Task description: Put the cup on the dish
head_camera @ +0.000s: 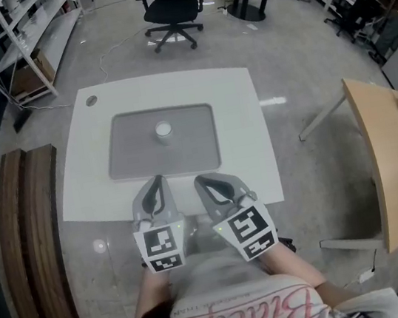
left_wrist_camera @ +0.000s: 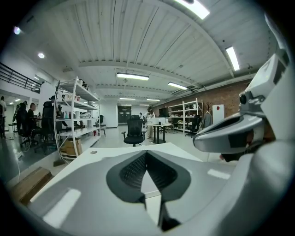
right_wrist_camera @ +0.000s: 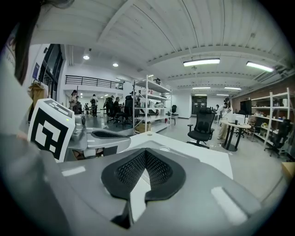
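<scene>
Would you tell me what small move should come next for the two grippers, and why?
Probably just draw both back: the white cup already stands on the grey tray, and the left gripper and right gripper are shut and empty, short of it.

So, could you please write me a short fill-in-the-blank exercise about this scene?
1. The cup standing on the grey tray is ___ in colour.
2. The left tool and the right tool are both empty, with their jaws ___.
3. The office chair beyond the table is ___ in colour.

Missing words: white; shut; black.
</scene>
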Demonstrator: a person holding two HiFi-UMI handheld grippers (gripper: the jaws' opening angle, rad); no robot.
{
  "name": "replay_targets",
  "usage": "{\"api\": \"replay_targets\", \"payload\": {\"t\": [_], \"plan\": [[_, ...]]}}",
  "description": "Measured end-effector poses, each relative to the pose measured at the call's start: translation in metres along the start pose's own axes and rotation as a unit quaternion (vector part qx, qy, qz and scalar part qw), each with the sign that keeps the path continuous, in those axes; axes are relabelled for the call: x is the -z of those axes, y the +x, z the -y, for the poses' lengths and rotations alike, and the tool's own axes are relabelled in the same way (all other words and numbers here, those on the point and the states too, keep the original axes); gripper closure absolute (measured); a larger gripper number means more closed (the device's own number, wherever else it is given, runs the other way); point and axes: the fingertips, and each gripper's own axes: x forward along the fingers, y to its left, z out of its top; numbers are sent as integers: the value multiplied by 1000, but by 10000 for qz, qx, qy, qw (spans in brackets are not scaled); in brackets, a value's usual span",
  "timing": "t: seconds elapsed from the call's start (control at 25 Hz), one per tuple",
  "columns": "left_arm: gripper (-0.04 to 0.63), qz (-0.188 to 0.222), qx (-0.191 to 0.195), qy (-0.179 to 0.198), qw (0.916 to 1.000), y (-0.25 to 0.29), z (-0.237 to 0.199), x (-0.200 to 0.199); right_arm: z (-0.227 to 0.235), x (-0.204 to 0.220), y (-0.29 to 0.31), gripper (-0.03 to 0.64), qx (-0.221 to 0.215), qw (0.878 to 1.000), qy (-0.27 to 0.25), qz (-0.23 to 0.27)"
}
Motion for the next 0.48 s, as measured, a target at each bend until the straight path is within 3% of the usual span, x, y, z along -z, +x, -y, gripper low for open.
{"api": "replay_targets", "payload": {"t": [0.48], "plan": [[595, 97, 33, -87, 9999, -47, 29, -5, -23, 15, -48, 617, 79, 9998, 41, 154]]}}
